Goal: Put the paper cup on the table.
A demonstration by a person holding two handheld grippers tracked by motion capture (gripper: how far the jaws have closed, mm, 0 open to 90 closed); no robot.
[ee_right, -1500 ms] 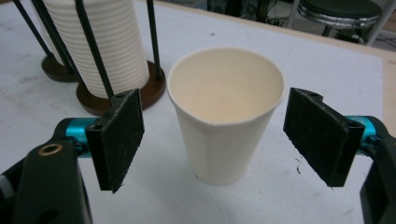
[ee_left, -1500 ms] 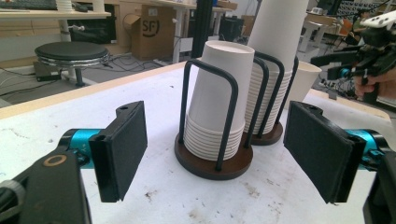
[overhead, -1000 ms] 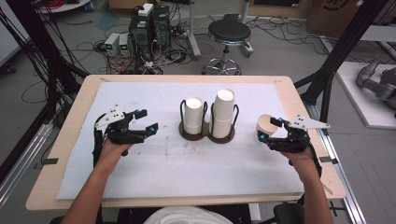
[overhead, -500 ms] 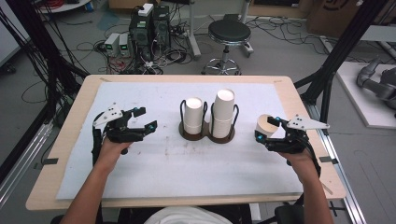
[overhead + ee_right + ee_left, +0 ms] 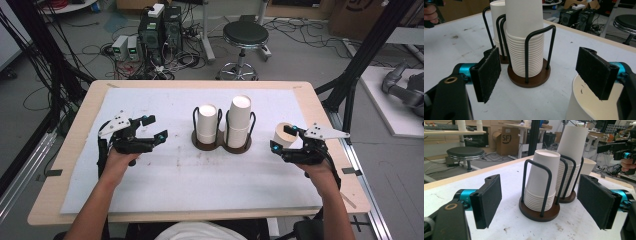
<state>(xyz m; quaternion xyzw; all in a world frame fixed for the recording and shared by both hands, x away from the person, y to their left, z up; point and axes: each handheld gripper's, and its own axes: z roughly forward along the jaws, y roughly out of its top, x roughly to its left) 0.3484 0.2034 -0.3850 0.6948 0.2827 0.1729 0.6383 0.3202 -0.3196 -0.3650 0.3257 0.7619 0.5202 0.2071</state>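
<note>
A brown two-ring holder (image 5: 222,145) with black wire loops stands at the table's middle. It carries a shorter stack of white paper cups (image 5: 207,122) on its left and a taller stack (image 5: 239,117) on its right. A single cup (image 5: 283,133) stands mouth-up to the holder's right. My right gripper (image 5: 283,139) is open, and in the right gripper view one pad (image 5: 596,72) hangs over this cup's (image 5: 584,107) mouth. My left gripper (image 5: 155,127) is open and holds nothing, apart from the holder on its left. In the left gripper view the shorter stack (image 5: 541,177) stands ahead, between the jaws.
A white mat (image 5: 175,185) covers most of the wooden table (image 5: 75,165). Black frame posts (image 5: 360,65) rise beside both far corners. On the floor behind the table are a stool (image 5: 245,35) and computer boxes (image 5: 160,27) with cables.
</note>
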